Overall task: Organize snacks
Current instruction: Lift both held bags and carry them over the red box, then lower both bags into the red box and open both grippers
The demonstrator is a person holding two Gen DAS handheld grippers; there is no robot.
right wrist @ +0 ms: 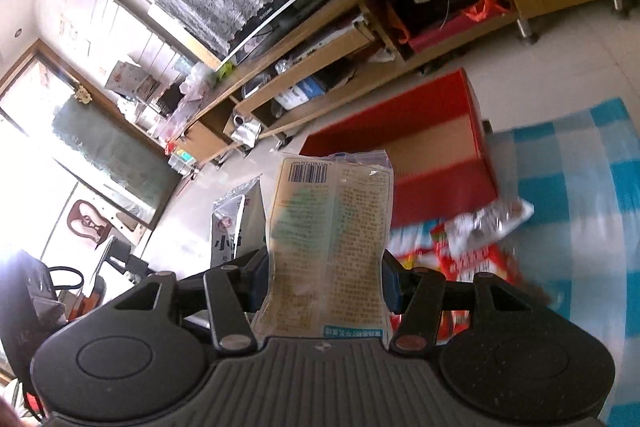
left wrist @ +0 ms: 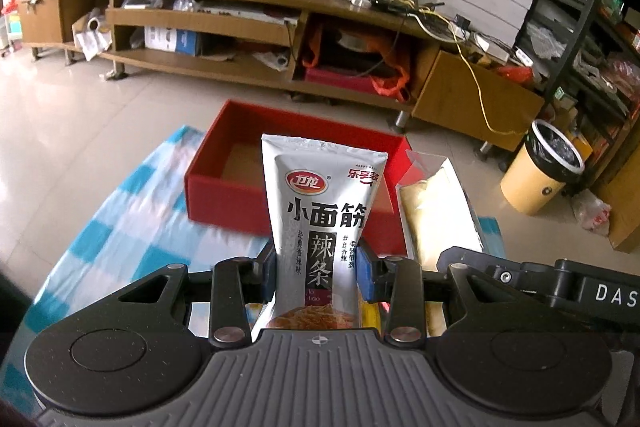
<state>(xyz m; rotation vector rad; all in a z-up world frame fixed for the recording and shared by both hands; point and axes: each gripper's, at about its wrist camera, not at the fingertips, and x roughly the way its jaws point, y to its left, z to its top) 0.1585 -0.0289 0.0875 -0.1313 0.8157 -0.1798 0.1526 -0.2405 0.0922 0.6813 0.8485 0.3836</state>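
Note:
In the left wrist view my left gripper (left wrist: pixel 318 267) is shut on a silver snack pouch (left wrist: pixel 320 203) with black Chinese lettering, held upright above the table. Behind it sits an open red box (left wrist: pixel 224 183) with a brown cardboard floor. To its right hangs a clear packet with a pale yellow snack (left wrist: pixel 432 203), held by the other gripper. In the right wrist view my right gripper (right wrist: pixel 326 275) is shut on that clear packet (right wrist: pixel 332 227), barcode side up. The silver pouch (right wrist: pixel 236 223) shows at its left, the red box (right wrist: pixel 440 155) beyond.
A blue-and-white checked cloth (left wrist: pixel 120 219) covers the table. More snack packets, red and silver (right wrist: pixel 476 239), lie on the cloth near the box. A wooden TV stand (left wrist: pixel 256 27) lines the far wall, a round bin (left wrist: pixel 540 171) stands on the floor at the right.

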